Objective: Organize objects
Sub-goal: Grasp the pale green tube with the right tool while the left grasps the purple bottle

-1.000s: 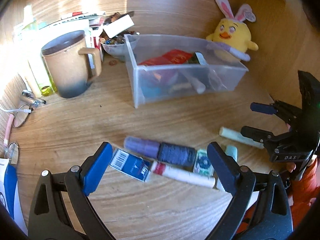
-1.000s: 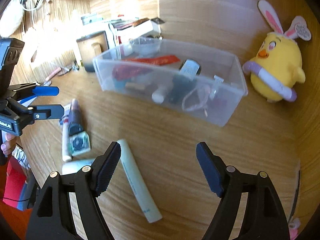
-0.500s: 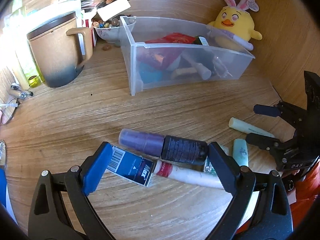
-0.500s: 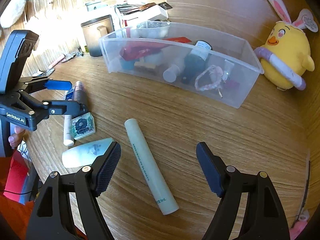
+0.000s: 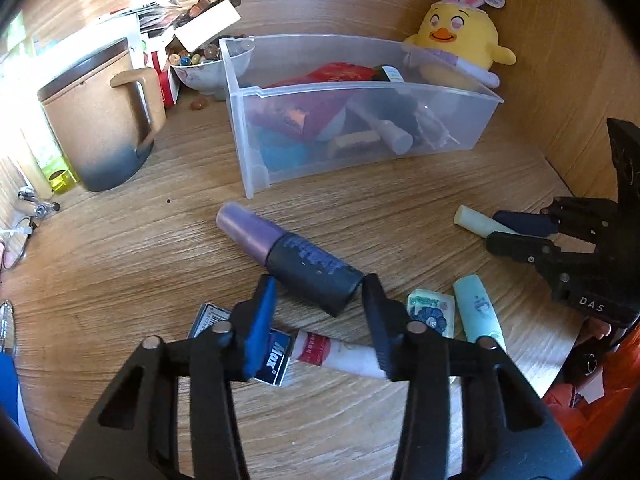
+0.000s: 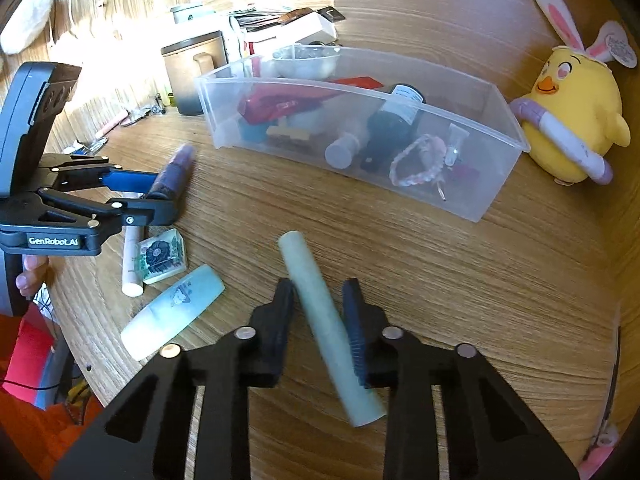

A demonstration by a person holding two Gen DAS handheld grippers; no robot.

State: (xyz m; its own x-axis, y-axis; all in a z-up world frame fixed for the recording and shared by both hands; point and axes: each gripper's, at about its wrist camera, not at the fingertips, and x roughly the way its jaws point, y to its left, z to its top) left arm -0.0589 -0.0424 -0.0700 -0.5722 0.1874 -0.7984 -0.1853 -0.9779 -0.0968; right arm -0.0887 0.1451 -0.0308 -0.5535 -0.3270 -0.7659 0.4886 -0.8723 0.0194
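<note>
**Both tongs gripping, clear box straight ahead**

The left tongs point(image 5: 318, 292) are clamped across the dark end of the purple-and-black cylindrical bottle point(image 5: 288, 254), pads pressing either flank. The bottle's long axis runs forward and to the left of those tongs, purple cap leading, pointing roughly at the near corner of the clear plastic storage box point(image 5: 256, 168) just beyond it. Over on the other side, the right tongs point(image 6: 318, 300) are closed on the pale green slim tube point(image 6: 320, 308), gripped about midway; the tube runs slantwise through the pads, far end ahead and a little left, tail trailing back to the right. The box's long front wall lies ahead of both tongs, slightly nearer the left pair by the look of it. Whether either item is clear of the wooden bench point(image 6: 460, 280) yet, I can't tell. Both need lifting over the wall, I'd say.
</note>
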